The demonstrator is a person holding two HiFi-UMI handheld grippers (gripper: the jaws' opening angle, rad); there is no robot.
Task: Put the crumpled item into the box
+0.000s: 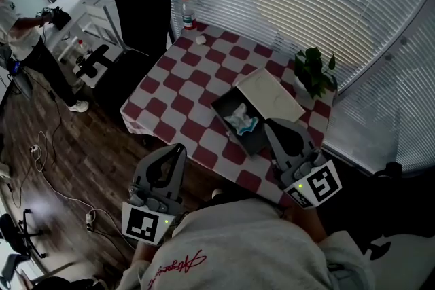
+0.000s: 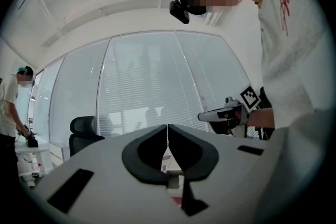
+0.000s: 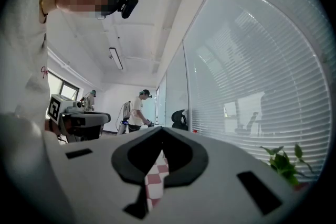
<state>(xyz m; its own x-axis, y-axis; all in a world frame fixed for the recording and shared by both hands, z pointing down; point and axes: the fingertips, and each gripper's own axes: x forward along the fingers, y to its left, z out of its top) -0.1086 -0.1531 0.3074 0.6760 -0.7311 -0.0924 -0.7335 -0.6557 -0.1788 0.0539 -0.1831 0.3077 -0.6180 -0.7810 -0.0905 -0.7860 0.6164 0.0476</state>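
While the crumpled item point(image 1: 241, 119) is lying inside the open box point(image 1: 221, 107) at mid-frame on the worktop point(image 1: 197, 78), the right tool point(image 1: 273, 125) is hovering just right of it, jaws together and empty. The left tool point(image 1: 178, 149), equally closed on nothing, is hanging farther off at lower left.

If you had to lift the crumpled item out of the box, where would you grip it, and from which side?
Probably pinch the raised folds in the middle of the crumpled item, coming straight down from above. It lies inside the open box, whose dark walls block a sideways approach; the white lid is folded back, leaving the top free.
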